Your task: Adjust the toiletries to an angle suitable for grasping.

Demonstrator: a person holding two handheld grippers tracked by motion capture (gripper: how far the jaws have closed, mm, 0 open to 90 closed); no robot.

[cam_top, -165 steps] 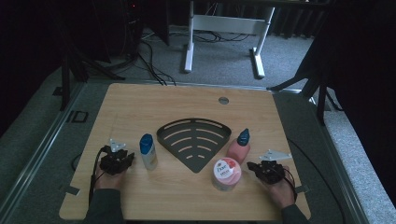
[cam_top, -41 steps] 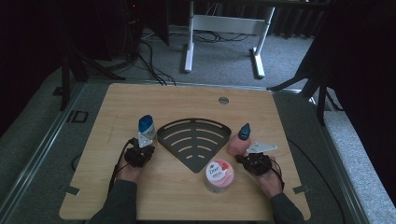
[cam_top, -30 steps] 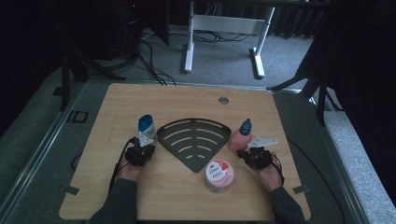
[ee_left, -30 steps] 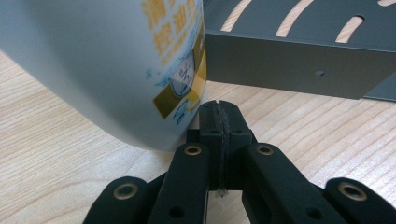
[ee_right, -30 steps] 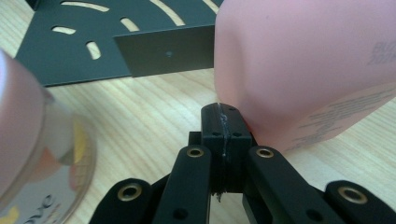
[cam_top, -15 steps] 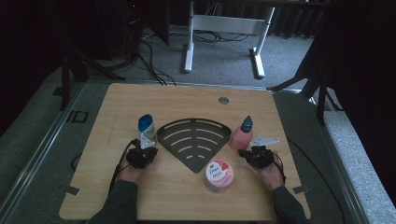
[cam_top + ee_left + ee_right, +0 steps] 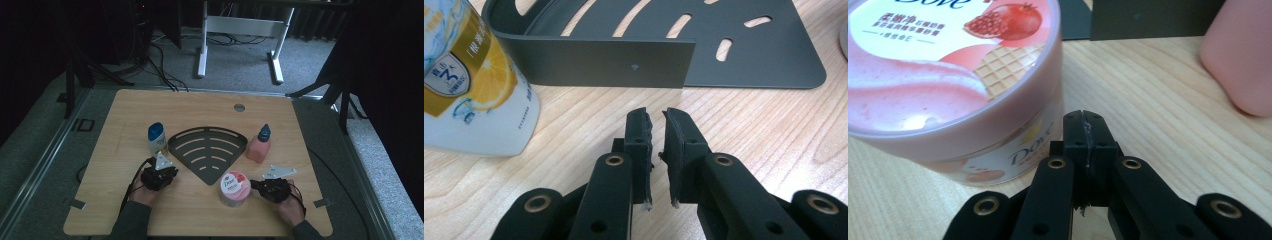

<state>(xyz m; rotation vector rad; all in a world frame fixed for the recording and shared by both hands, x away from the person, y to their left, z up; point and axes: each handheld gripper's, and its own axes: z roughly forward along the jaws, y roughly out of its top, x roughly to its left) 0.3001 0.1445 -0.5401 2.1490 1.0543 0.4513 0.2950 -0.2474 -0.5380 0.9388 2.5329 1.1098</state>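
Note:
A white bottle with a blue cap [image 7: 157, 137] stands upright just left of the black fan-shaped slotted rack [image 7: 207, 150]; its orange-and-gold label [image 7: 471, 75] rises left of my left gripper [image 7: 656, 117]. That gripper [image 7: 166, 174] lies on the wood a short way from the bottle. Its jaws have just been opening and stand a narrow gap apart with nothing between them. My right gripper [image 7: 1084, 120] is shut, pads together on nothing. It [image 7: 259, 186] rests low beside the pink Dove jar [image 7: 235, 188], right of it. A pink bottle with a dark cap [image 7: 259, 145] stands right of the rack.
The wooden table [image 7: 125, 115] has a round cable hole [image 7: 239, 107] at the back. Grey carpet and a white desk frame [image 7: 237, 30] lie beyond the table. The rack's upright wall [image 7: 599, 62] faces the left gripper. The pink bottle's side [image 7: 1243, 55] stands beyond the right gripper.
The left gripper has drawn back from the blue-capped bottle toward the near edge, and the bottle stays standing. The right gripper has moved from the pink bottle toward the near edge, beside the Dove jar.

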